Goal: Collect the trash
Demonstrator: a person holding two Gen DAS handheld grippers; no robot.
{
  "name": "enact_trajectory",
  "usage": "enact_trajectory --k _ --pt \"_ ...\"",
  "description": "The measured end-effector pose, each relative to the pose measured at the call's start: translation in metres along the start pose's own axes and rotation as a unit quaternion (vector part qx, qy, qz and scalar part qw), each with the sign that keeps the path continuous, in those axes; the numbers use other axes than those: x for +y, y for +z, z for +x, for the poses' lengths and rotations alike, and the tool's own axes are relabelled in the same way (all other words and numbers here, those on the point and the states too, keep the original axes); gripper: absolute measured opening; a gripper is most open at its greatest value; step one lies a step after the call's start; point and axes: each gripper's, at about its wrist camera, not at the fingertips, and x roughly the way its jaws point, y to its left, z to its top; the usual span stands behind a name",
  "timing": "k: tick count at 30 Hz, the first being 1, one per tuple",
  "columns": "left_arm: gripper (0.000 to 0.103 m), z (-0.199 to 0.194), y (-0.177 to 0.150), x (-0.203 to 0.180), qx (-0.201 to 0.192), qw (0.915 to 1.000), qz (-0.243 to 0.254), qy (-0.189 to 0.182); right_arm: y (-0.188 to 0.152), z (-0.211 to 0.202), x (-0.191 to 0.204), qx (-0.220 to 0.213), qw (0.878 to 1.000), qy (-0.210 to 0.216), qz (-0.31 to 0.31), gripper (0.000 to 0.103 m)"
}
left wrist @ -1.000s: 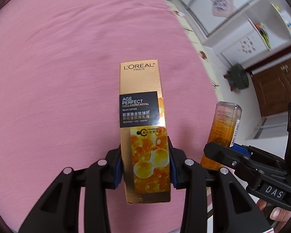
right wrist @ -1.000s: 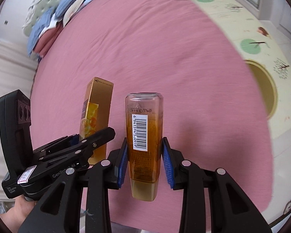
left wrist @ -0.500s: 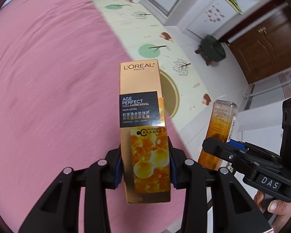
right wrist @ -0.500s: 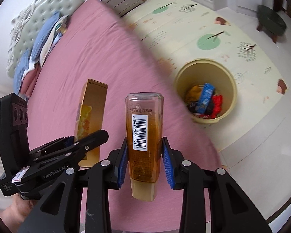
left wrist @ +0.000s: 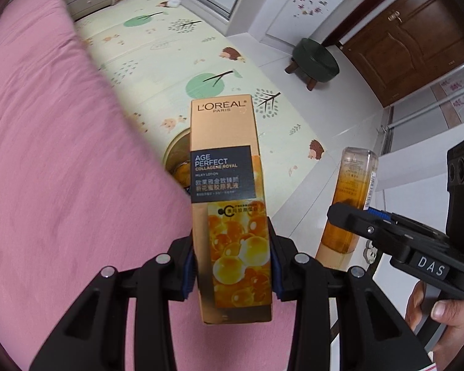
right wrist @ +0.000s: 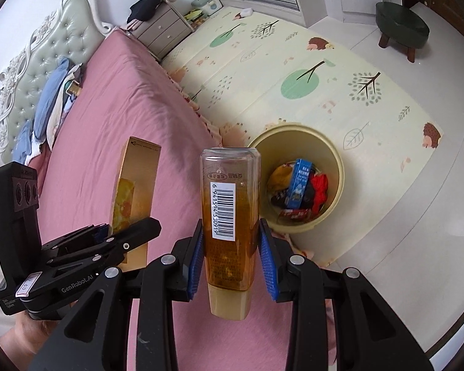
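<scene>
gold cardboard, the l'oréal box [left wrist: 229, 204] stands upright between the blue pads of the left gripper [left wrist: 232, 262], which is clamped on its lower half. to that gripper's right, the right gripper [right wrist: 230, 256] is closed around an amber bottle [right wrist: 230, 216], barcode facing the camera, the bottle's pale end hanging below the fingers. both tools are held side by side above the edge of a pink bed [right wrist: 114, 130]. ahead of the right gripper and slightly to its right, a yellow bin [right wrist: 334, 157] sits on a patterned play mat [right wrist: 294, 61], just beside the bed's edge, with a blue packet and red wrappers inside. a dark green stool [right wrist: 402, 21] stands well beyond the bin.
</scene>
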Motion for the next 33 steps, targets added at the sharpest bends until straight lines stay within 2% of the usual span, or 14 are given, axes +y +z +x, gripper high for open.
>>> enact_trajectory --k 11,13,14,15,23,33 --pt "0.039 0.013 0.053 -0.01 -0.014 0.9995 0.028 -0.007 0.043 0.007 -0.01 -0.002 1.0 -0.011 -0.01 0.032" --pt "0.063 0.013 0.06 -0.007 -0.022 0.9996 0.013 -0.009 0.051 0.004 -0.011 -0.018 1.0 -0.019 -0.003 0.036" --pt "0.084 0.012 0.062 -0.005 -0.027 0.9996 0.006 -0.004 0.053 0.002 -0.013 -0.024 0.999 -0.024 0.0 0.039" --pt "0.085 0.01 0.063 -0.004 -0.033 0.9995 0.001 -0.002 0.058 -0.002 -0.015 -0.032 0.999 -0.028 0.006 0.043" --pt "0.086 0.003 0.063 0.004 -0.021 0.9997 -0.007 -0.011 0.074 -0.017 -0.018 -0.05 0.999 -0.014 0.013 0.043" --pt "0.086 -0.019 0.048 0.002 -0.031 0.9994 0.005 -0.014 0.061 -0.02 0.01 -0.039 0.999 -0.008 -0.013 0.043"
